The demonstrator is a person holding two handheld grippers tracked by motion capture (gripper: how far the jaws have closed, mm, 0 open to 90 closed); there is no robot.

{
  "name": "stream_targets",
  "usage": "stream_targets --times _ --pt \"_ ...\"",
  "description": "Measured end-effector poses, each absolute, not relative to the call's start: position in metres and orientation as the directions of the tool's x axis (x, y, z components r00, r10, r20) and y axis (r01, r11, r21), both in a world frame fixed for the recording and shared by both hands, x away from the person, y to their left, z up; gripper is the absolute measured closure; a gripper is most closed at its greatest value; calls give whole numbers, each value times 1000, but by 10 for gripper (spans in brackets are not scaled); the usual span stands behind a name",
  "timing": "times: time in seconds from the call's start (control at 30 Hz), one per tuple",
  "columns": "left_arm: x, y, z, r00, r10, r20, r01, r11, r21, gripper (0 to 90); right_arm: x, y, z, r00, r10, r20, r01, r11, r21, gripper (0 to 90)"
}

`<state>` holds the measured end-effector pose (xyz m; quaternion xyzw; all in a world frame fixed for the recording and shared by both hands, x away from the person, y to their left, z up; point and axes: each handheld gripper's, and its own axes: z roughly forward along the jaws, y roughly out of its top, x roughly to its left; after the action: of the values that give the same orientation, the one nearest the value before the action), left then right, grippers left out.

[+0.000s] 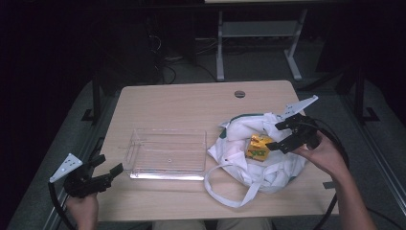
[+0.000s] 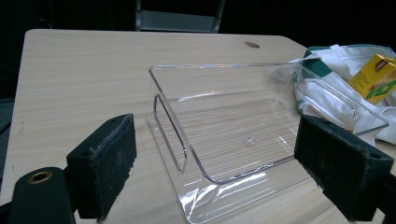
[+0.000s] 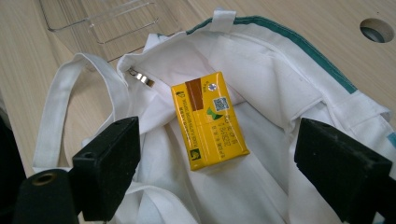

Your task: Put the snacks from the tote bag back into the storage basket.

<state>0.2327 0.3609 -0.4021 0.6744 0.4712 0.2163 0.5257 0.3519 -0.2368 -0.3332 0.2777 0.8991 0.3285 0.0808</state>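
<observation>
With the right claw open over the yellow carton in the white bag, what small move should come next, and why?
Probably lower the right claw a little and close it on the yellow carton. Its jaws stand wide apart on either side of the carton, which lies flat and uncovered on the white bag, not yet touched. The clear tray beside the bag looks empty, a likely place for it.

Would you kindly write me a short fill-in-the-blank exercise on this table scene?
1. The yellow carton lies on the white ____.
2. The clear tray sits to the ____ of the bag in the high view.
3. The right gripper hovers over the carton with its fingers ____.
4. The left gripper points toward the ____.

Missing words: bag; left; open; tray
</observation>
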Motion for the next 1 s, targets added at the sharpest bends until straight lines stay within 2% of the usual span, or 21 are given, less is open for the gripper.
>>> stream_targets --times 0.67,1.0 --pt "233 362 -402 464 862 -204 405 -1 914 126 363 -221 -340 -850 526 30 436 671 599 145" --pt "233 362 -402 462 862 -208 404 4 915 126 369 -214 -352 -858 513 23 426 687 588 193"
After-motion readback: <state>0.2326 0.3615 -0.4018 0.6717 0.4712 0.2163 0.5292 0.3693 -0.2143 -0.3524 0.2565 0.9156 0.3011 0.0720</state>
